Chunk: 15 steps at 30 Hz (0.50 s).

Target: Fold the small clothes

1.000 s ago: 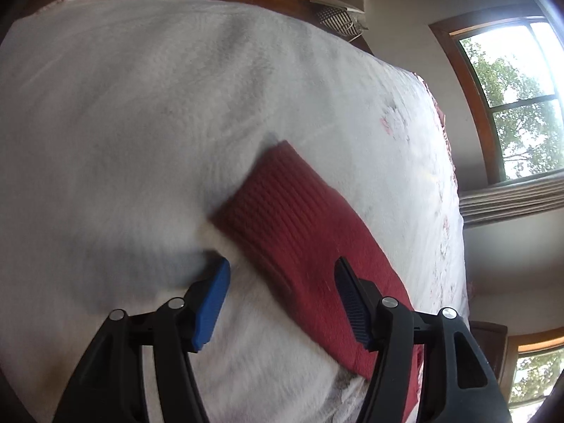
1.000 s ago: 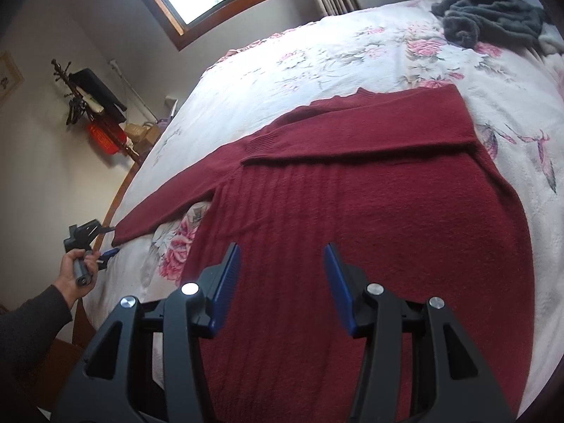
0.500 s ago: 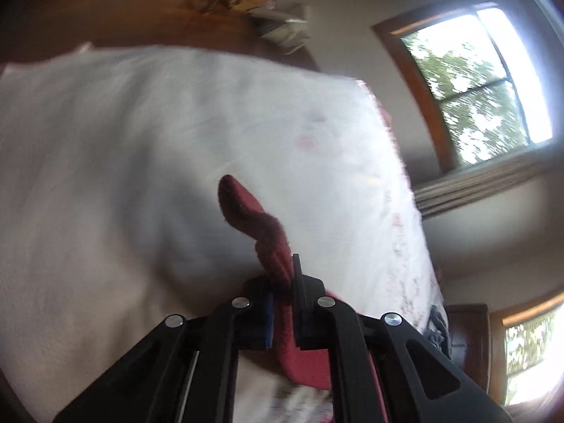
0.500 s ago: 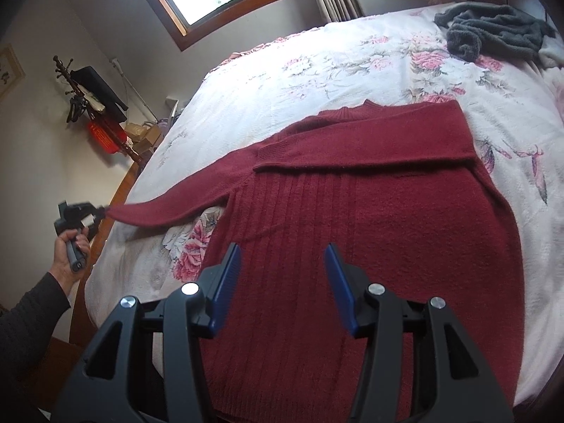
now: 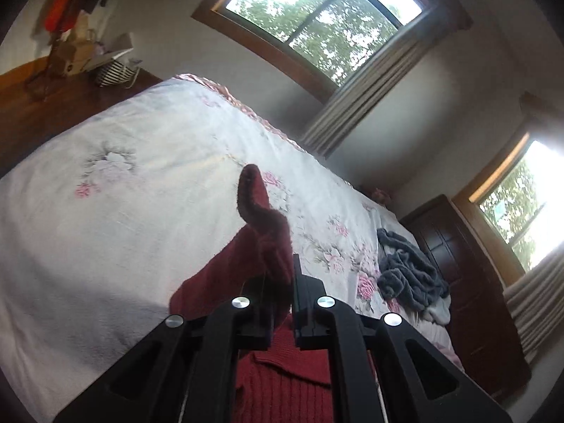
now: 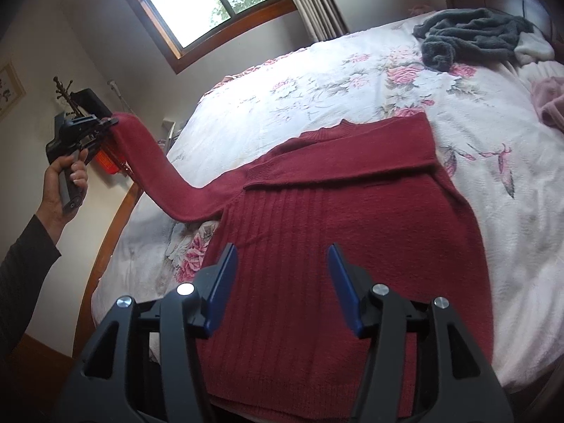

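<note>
Red sweater [image 6: 338, 232] spread flat on floral bedspread [image 6: 317, 81], body ribbed, one sleeve folded across the chest below the collar. Other sleeve [image 6: 148, 155] lifted clear of the bed, stretched up and out past the bed's edge to left gripper [image 6: 112, 121], jaws pressed together on the cuff. Seen from left wrist: cuff end [image 5: 252, 194] sticking up beyond the clamped fingers [image 5: 298, 282], sleeve draping back down toward the sweater's shoulder. Left hand [image 6: 65, 179] wrapped around the gripper handle, dark sleeve at the wrist.

Right gripper [image 6: 278, 285] held above the sweater's lower body, jaws spread wide, blue pads bare, gripping nothing.

Grey garment [image 6: 469, 35] heaped near the far corner of the bed, well apart from the sweater; pink cloth [image 6: 550, 102] at the right edge. Window [image 6: 208, 3] with wooden frame behind. No brand, label or legible writing anywhere; small framed picture [image 6: 8, 86] on the wall too blurred to read.
</note>
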Available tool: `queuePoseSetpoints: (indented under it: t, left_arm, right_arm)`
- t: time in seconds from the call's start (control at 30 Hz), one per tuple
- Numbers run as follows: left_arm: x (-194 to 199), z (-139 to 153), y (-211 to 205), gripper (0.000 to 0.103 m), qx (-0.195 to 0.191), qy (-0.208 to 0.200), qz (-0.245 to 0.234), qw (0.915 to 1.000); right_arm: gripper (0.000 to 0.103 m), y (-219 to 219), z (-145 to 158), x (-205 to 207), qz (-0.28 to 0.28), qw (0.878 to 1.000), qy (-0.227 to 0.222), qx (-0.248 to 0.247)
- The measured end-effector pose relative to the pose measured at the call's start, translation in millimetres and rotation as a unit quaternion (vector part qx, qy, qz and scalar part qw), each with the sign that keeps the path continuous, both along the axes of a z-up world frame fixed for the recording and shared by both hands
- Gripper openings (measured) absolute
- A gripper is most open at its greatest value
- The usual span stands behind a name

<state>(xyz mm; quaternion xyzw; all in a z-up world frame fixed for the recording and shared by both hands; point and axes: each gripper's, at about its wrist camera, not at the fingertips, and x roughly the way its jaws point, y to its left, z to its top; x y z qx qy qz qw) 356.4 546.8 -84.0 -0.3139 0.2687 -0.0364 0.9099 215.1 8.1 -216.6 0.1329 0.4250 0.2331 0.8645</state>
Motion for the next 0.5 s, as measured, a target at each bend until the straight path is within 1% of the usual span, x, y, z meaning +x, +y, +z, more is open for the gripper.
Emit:
queuePoseSetpoints:
  t: [0.07,0.13,0.23,0.4,0.5]
  left_arm:
    - [10,-3,-27,0.007,0.017,0.008,-0.024,0.9995]
    - [28,-13,-56,0.007,0.029,0.02,-0.054,0.9979]
    - [46,-28,-93,0.007,0.041,0.035,-0.085,0.9949]
    - [83,-73,-155,0.007,0.06,0.068,-0.137,0.9864]
    - [98,-104,-185,0.007,0.061,0.087,-0.167,0.9801]
  right_arm:
    - [0.054,-9,-2,0,-0.006,1.0,0.002,0.0]
    - [0.054,-17,-4,1,-0.012,1.0,0.005,0.0]
    - [0.055,-27,-12,6,-0.023,1.0,0.013,-0.001]
    - [0.056,-38,-28,15,-0.032,0.999,0.029,0.005]
    - [0.056,-40,-35,20,-0.031,0.999,0.033,0.003]
